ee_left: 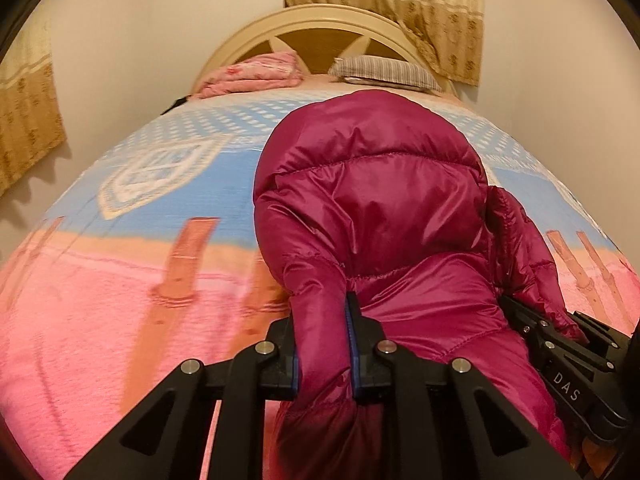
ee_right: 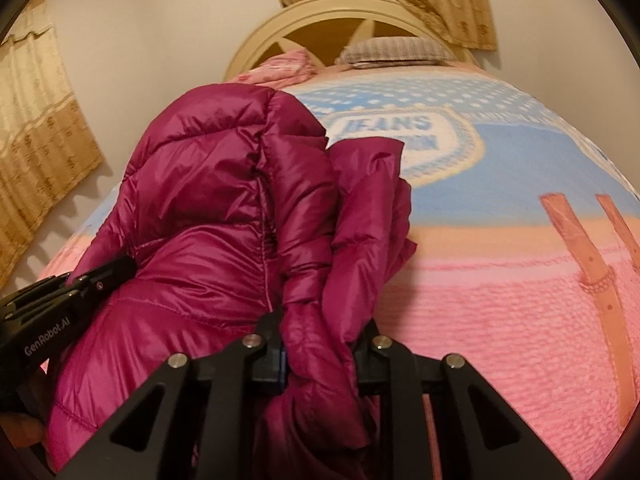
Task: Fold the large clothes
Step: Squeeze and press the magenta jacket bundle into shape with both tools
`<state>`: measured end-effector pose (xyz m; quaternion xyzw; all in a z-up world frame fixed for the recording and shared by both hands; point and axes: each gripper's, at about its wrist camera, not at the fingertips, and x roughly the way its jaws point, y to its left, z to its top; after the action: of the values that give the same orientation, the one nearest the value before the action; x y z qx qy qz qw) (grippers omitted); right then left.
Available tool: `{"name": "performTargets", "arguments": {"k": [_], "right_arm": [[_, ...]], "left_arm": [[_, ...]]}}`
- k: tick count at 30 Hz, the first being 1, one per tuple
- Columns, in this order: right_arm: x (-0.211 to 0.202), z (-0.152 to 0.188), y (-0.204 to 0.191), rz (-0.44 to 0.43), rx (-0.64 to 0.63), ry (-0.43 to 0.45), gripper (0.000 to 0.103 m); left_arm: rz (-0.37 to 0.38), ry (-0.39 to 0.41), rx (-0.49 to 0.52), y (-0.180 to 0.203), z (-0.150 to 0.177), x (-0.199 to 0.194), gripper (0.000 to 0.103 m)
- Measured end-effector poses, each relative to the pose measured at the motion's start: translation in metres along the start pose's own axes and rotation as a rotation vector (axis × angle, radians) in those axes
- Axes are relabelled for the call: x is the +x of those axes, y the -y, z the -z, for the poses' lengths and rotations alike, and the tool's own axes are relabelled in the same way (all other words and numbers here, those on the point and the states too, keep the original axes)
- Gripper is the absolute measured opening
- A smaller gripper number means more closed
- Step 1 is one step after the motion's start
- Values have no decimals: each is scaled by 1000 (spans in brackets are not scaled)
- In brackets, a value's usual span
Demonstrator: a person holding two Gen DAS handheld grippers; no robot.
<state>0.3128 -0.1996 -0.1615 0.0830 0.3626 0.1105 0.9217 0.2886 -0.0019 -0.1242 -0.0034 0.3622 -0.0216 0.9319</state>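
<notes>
Left wrist: one magenta puffer jacket (ee_left: 372, 200); left claw (ee_left: 324, 344), right claw (ee_right: 320, 344) each pinching it.

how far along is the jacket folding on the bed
Early. Done: the magenta puffer jacket lies on the bed blanket. In hand: the left gripper pinches one sleeve, the right gripper the other. Left: sleeves aren't folded in yet, and the body isn't folded.
</notes>
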Motion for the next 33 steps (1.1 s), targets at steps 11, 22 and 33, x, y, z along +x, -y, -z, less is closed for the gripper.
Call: {"name": "performTargets", "arguments": {"k": [11,22,33], "right_arm": [[13,-5,-80,-100,-112,-7,23],[38,-4,-134,-171,-194,-42,23],[68,12,-164,-185,-231,-104,23]], "left_arm": [[-80,27,-89,-79,12,-26,18],[-157,26,-163,-125,24,-31,18],[-189,-42,-198,-152,48,-3,19]]}}
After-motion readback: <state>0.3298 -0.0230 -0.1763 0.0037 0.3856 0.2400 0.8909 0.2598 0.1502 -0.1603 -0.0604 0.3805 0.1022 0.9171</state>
